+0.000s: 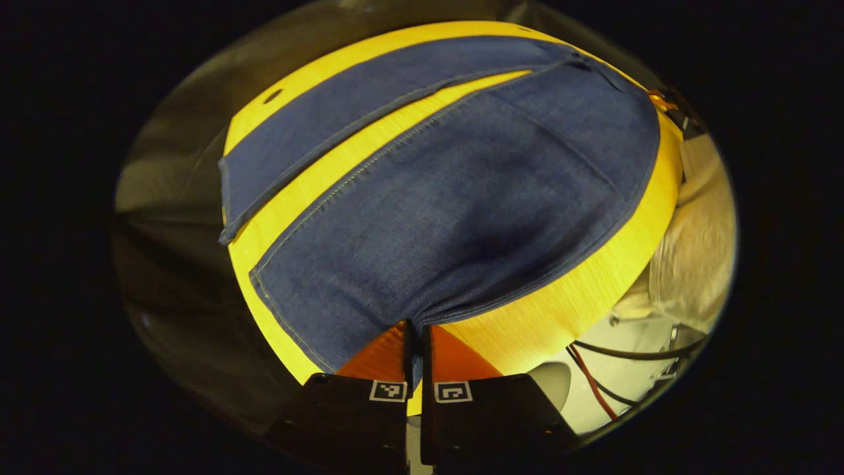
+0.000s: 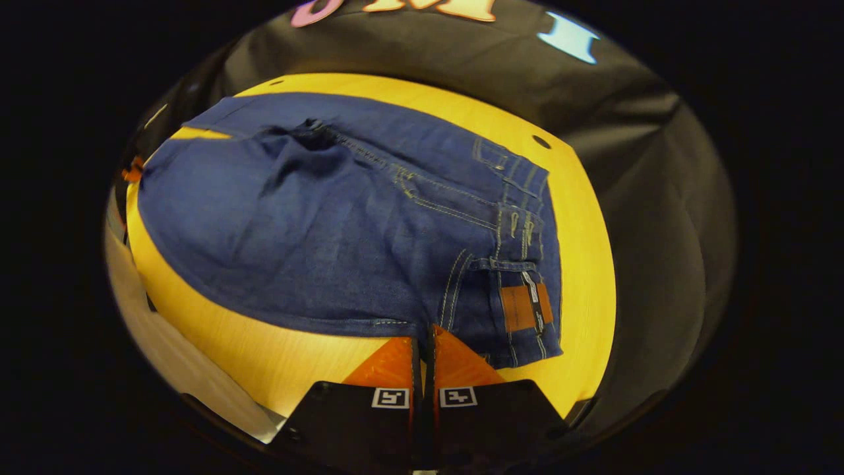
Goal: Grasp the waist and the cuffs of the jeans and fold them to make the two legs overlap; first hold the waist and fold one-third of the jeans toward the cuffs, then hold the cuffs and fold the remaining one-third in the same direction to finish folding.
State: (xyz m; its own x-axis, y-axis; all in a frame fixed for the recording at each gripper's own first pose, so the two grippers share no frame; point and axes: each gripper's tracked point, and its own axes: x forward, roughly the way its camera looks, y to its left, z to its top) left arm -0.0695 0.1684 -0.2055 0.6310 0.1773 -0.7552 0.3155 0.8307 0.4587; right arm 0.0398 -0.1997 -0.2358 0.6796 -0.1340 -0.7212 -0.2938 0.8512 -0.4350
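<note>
blue denim jeans (image 1: 455, 198) lay spread flat over the round yellow wooden table (image 1: 567, 303), legs apart with a strip of tabletop between them. left gripper (image 1: 415, 336) clamped together on the near leg's edge by the cuff, fabric pinched between the fingers. right gripper (image 2: 424, 343) likewise pressed shut on the jeans' near edge beside the waistband (image 2: 527, 264) and its brown leather patch (image 2: 524, 307).

Yellow wooden table (image 2: 580, 218) against the booth's black cloth wall (image 2: 659, 165).
</note>
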